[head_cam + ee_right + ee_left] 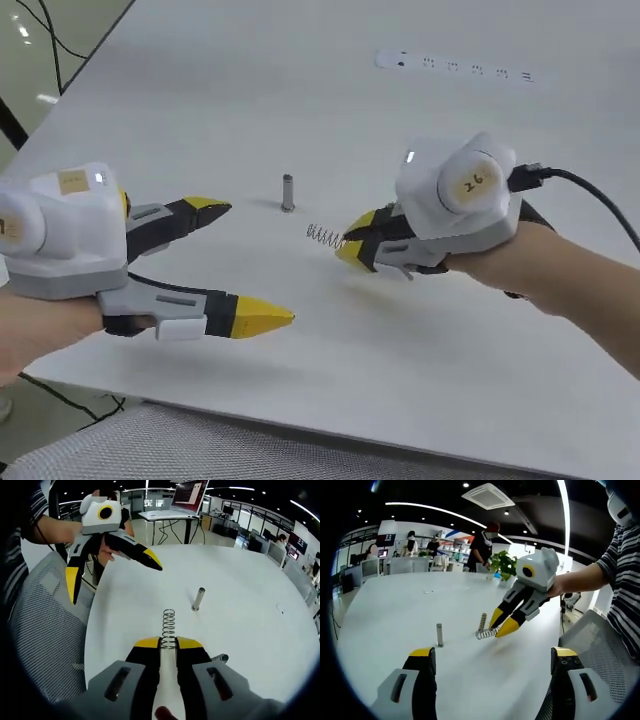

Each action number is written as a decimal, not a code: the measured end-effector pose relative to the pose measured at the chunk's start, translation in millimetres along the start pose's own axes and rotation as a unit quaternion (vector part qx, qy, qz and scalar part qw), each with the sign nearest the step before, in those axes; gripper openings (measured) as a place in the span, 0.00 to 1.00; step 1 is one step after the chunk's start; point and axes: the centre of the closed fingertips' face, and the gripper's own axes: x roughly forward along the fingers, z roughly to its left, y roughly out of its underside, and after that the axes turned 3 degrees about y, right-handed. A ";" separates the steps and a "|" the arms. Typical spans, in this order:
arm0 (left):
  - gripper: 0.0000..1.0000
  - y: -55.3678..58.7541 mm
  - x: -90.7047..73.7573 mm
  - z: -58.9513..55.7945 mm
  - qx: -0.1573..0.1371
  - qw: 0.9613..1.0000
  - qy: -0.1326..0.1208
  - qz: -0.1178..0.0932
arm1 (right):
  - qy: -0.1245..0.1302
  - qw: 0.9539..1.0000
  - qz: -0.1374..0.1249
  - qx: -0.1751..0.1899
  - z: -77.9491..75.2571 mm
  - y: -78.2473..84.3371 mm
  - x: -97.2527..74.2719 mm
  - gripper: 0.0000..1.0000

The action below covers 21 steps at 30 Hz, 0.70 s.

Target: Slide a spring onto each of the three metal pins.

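A short metal pin [288, 193] stands upright on the white table [300, 90]. My right gripper [352, 246] is shut on one end of a small spring [322, 236], which sticks out toward the pin and stops a little short of it. The right gripper view has the spring [168, 624] rising from the closed tips [168, 642], with the pin [199, 599] just beyond and to the right. My left gripper [238, 260] hovers open and holds nothing, left of the pin. From the left gripper view, the pin [439, 635] and spring [482, 627] lie ahead of its wide-apart jaws.
A white power strip [455, 68] lies at the table's far side. A small metal piece [220, 658] sits by my right gripper's jaw; what it is cannot be told. The table's near edge and a grey mesh chair [200, 445] are below.
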 end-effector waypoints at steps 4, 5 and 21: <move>0.93 -0.8 6.8 -4.4 0.002 1.000 0.013 0.003 | -0.005 1.000 -0.003 -0.003 3.8 3.3 -7.8 0.13; 0.93 -0.9 8.5 -5.1 0.002 1.000 0.016 0.004 | -0.007 1.000 -0.003 -0.004 4.5 4.1 -8.9 0.13; 0.78 -7.2 34.4 -12.6 0.022 0.998 0.064 0.014 | -0.040 0.996 0.006 -0.074 11.3 19.2 -22.1 0.13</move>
